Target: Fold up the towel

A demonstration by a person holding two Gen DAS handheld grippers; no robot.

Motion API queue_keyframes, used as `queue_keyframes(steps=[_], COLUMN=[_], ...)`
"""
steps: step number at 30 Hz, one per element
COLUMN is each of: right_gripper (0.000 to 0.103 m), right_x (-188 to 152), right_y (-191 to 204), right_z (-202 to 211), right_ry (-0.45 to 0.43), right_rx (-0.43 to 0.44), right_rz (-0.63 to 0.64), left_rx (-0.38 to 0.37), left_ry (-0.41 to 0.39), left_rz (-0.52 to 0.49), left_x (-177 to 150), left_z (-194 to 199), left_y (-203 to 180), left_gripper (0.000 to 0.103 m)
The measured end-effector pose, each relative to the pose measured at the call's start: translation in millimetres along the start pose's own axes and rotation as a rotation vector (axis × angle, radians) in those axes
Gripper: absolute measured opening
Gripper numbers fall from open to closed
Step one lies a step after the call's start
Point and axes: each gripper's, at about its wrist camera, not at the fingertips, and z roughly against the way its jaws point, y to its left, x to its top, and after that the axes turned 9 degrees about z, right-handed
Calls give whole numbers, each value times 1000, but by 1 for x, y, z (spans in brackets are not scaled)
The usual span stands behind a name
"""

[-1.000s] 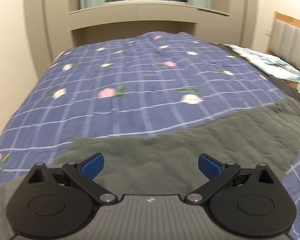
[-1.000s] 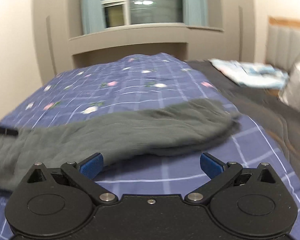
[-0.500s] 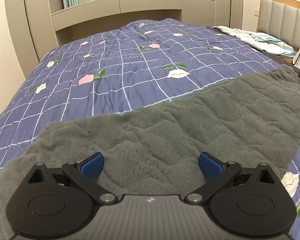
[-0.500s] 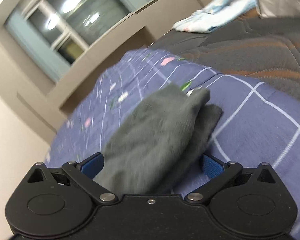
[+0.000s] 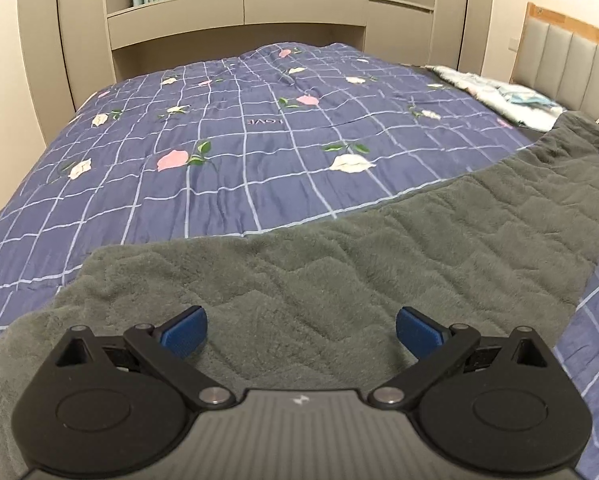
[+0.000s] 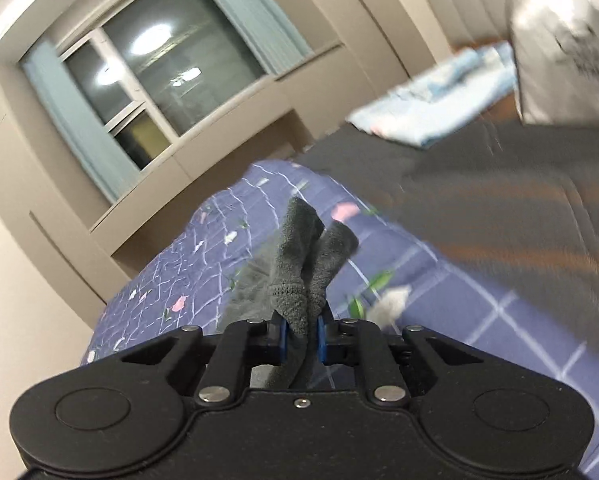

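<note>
The grey towel [image 5: 339, 264] lies spread across the lower half of the frame on the bed [image 5: 227, 152], not yet folded. The right claw [image 6: 301, 330] has just been closing and now pinches one end, probably a corner. The left claw [image 5: 301, 326] hangs spread above the towel, holding nothing.

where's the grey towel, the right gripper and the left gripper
grey towel [image 5: 339, 272]: left wrist view, its flat middle
right gripper [image 6: 301, 330]: right wrist view, between the pads clamping towel
left gripper [image 5: 301, 330]: left wrist view, gap between open pads

text: "LOVE", upside down | on: quilt [image 5: 259, 152]
</note>
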Motion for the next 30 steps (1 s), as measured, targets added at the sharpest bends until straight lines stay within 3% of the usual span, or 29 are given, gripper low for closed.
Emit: queue_keyframes(steps=[5, 10, 14, 17, 20, 25, 30], right_gripper=[15, 16, 17, 18, 18, 18, 18], right_x=[-15, -41, -37, -33, -32, -24, -13], right_y=[-14, -36, -29, -28, -23, 13, 72], right_z=[-21, -34, -31, -35, -33, -16, 15], right_ry=[85, 121, 105, 129, 136, 90, -7], right_rx=[-81, -108, -92, -101, -114, -136, -115], right_rz=[11, -43, -15, -2, 26, 217, 447], left_rx=[58, 57, 21, 74, 74, 44, -30], left_ry=[39, 40, 10, 64, 46, 37, 33], left_rz=[-52, -65, -41, -81, -87, -34, 103], left_x=[-4, -4, 2, -3, -3, 5, 20], left_z=[-14, -14, -4, -19, -15, 2, 24], left_y=[-6, -7, -8, -14, -16, -9, 7], left_gripper=[103, 102, 103, 103, 102, 103, 103])
